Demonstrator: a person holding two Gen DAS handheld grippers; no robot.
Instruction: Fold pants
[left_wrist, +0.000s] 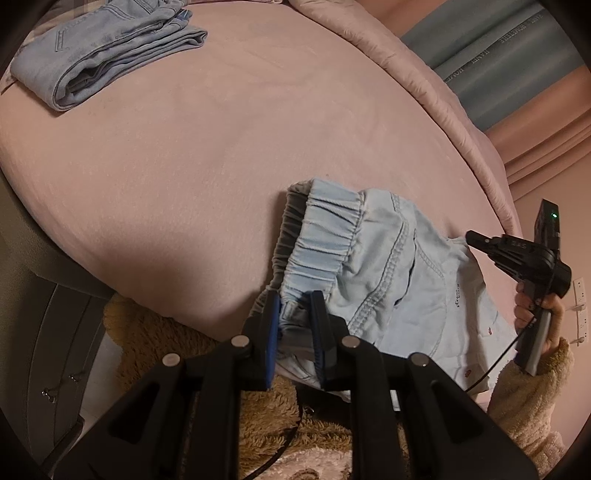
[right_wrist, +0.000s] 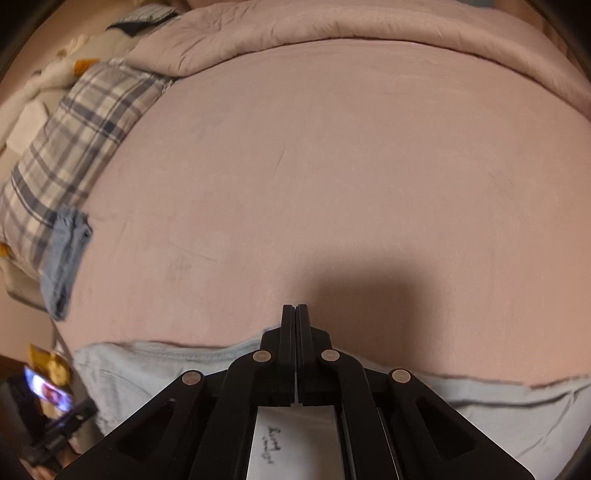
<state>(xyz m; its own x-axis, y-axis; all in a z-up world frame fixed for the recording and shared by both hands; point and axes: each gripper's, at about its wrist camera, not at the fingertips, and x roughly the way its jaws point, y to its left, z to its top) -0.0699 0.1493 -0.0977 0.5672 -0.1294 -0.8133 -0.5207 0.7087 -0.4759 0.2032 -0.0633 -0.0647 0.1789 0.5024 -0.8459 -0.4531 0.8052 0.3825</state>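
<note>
Light blue pants (left_wrist: 388, 280) lie at the near edge of a pink bed, elastic waistband (left_wrist: 325, 232) bunched toward the left. My left gripper (left_wrist: 293, 299) is shut on the waistband's near corner, with cloth squeezed between its blue pads. From the right comes my right gripper (left_wrist: 469, 236), carried by a hand (left_wrist: 546, 314) in a fuzzy sleeve, its tip at the pants' far side edge. In the right wrist view that gripper (right_wrist: 295, 308) has its fingers pressed together. The pants' edge (right_wrist: 166, 354) rises to meet them, and the tips reach out over the sheet.
The pink sheet (left_wrist: 221, 166) stretches wide beyond the pants. Folded darker jeans (left_wrist: 103, 51) lie at its far left by a plaid pillow (right_wrist: 74, 147). A rolled comforter (right_wrist: 332, 29) lines the far side. A drawer unit (left_wrist: 48, 350) and plush fabric (left_wrist: 166, 343) sit below the bed edge.
</note>
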